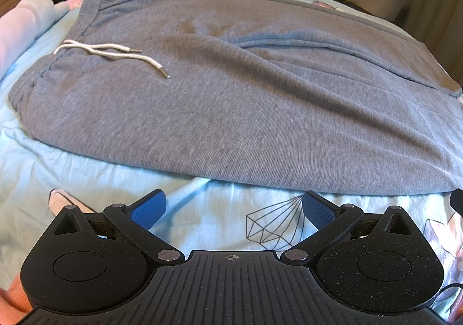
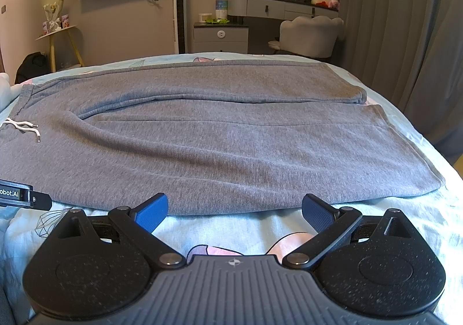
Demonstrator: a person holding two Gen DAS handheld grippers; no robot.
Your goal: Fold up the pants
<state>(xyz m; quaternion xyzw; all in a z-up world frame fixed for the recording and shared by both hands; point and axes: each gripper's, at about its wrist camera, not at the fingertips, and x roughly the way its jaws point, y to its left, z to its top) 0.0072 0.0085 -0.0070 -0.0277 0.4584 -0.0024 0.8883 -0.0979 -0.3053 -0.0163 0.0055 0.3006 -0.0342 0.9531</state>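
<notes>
Grey sweatpants lie flat across the bed, waistband at the left, leg cuffs at the right, both legs side by side. A white drawstring rests on the cloth near the waistband. The pants also show in the right wrist view, with the drawstring at far left. My left gripper is open and empty, just short of the near edge of the pants. My right gripper is open and empty, at the near edge of the near leg. The left gripper's body shows at the left of the right wrist view.
The bed has a light blue printed sheet. A pink and white pillow lies at the left. Beyond the bed stand a grey nightstand, a vanity desk, a white chair, a yellow-legged side table and curtains.
</notes>
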